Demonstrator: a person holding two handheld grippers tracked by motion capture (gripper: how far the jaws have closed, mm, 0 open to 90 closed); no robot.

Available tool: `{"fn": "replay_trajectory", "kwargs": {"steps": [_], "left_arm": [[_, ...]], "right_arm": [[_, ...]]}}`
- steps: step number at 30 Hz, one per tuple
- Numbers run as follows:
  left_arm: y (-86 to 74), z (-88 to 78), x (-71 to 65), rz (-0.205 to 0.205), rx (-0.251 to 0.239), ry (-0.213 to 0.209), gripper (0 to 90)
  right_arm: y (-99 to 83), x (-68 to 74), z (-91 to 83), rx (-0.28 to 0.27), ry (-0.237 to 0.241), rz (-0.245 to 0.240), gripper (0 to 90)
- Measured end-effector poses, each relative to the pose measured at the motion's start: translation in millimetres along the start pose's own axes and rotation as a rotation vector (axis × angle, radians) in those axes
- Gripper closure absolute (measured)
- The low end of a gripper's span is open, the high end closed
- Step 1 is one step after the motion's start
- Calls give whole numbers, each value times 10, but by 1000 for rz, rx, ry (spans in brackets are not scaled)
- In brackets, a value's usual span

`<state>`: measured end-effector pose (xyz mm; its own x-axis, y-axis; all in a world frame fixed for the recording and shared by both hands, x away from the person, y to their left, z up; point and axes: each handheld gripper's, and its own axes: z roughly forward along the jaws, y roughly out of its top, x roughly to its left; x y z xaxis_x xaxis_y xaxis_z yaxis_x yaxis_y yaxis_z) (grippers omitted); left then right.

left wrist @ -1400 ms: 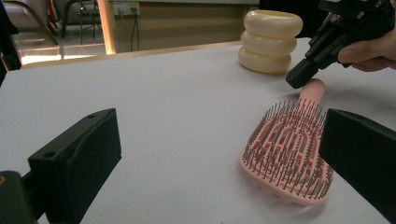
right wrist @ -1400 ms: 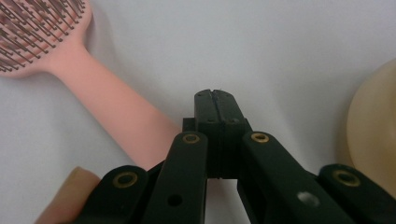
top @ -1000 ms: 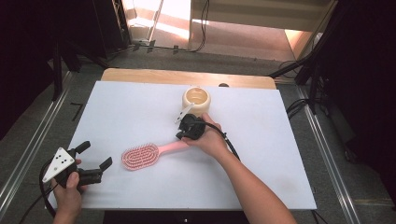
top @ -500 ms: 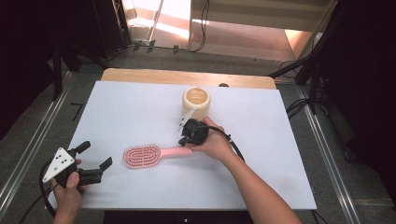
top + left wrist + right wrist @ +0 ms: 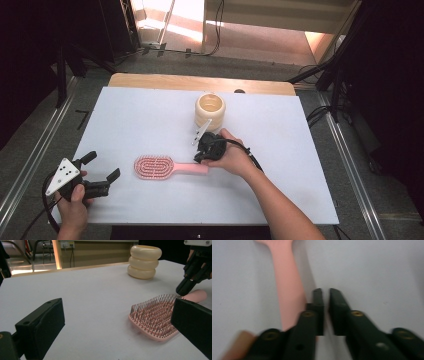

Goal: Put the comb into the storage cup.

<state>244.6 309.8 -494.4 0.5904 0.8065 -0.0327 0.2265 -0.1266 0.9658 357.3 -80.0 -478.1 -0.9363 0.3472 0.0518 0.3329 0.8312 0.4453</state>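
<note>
Hovering over the pink plastic hairbrush [image 5: 167, 167], at its handle, the right gripper [image 5: 200, 156] has just cracked its jaws, nothing between them; at eight o'clock the left gripper [image 5: 102, 175] gapes wide, empty

The white table [image 5: 150, 115] is overlooked from above, while the pink bristled plastic hairbrush [image 5: 156, 315] is shared by both low, close gripper views.

Brush handle [image 5: 289, 295] blurred, head cut off
</note>
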Motion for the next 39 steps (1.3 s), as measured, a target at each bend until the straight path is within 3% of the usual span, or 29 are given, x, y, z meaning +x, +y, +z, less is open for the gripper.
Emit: {"fn": "replay_trajectory", "kwargs": {"steps": [2,5,6,7,8,11,13,24,33,34,39], "left_arm": [[0,-1,1,0,1,-1,0],[0,1,-1,0,1,-1,0],[0,1,-1,1,1,0,0],[0,0,-1,0,1,1,0],[0,-1,1,-1,2,0,0],[0,1,1,0,1,-1,0],[0,2,-2,0,1,0,0],[0,0,-2,2,2,-2,0],[1,-4,-2,4,3,-1,0],[1,-4,-2,3,3,-3,0],[1,-3,-2,4,2,-3,0]], "right_arm": [[10,-15,-24,-28,-18,0,586],[28,-27,-77,-59,1,15,378],[43,-18,-91,-56,1,2,251],[58,3,-86,-65,-39,-10,48],[72,21,-88,-52,-64,-8,0],[131,80,-101,-54,-86,-20,0],[169,118,-93,-39,-50,-38,0],[377,298,27,39,-29,-112,0],[465,381,104,71,-36,-113,123],[480,393,131,87,-32,-119,185],[501,412,179,109,-24,-125,312]]}}
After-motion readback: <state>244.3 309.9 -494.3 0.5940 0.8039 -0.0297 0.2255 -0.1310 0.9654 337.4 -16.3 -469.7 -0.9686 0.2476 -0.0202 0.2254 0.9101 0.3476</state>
